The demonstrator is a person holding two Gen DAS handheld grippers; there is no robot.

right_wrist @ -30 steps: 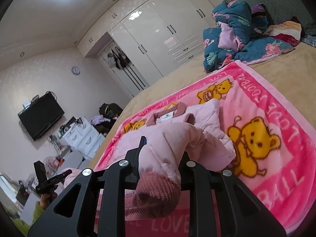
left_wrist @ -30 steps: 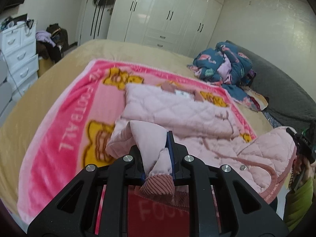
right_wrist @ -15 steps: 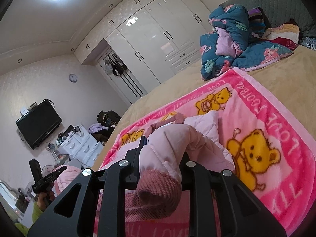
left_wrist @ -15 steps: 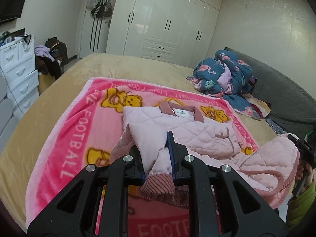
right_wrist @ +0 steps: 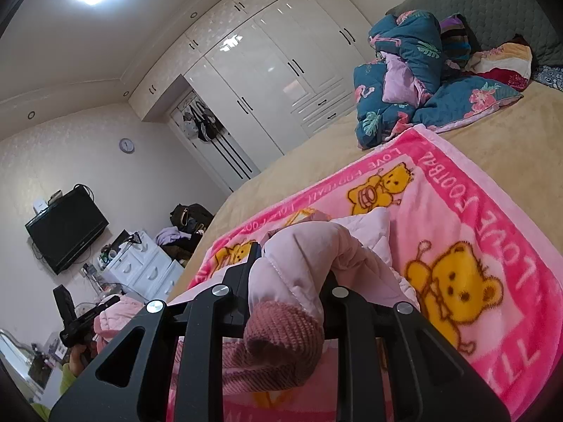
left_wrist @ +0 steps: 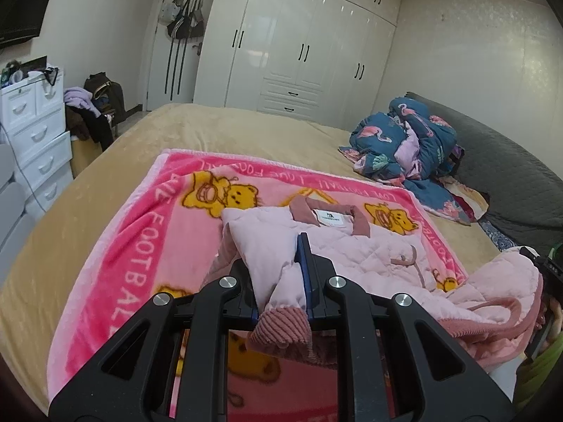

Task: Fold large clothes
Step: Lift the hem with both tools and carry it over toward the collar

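Observation:
A pale pink quilted jacket with dusty-rose ribbed trim lies collar-up on a pink teddy-bear blanket spread on the bed. My left gripper is shut on the jacket's hem, its ribbed edge hanging between the fingers. My right gripper is shut on another part of the hem, lifted above the blanket. The right gripper also shows at the far right of the left wrist view, with jacket fabric bunched beside it. The jacket's lower part is raised off the blanket.
A tan bedspread covers the bed. A crumpled blue flamingo quilt lies at the head by a grey headboard. White wardrobes, a white drawer unit and a wall TV stand around.
Both grippers have pulled back and up with the hem still held. The jacket's collar and label have come into view, and more of the blanket shows beyond the jacket.

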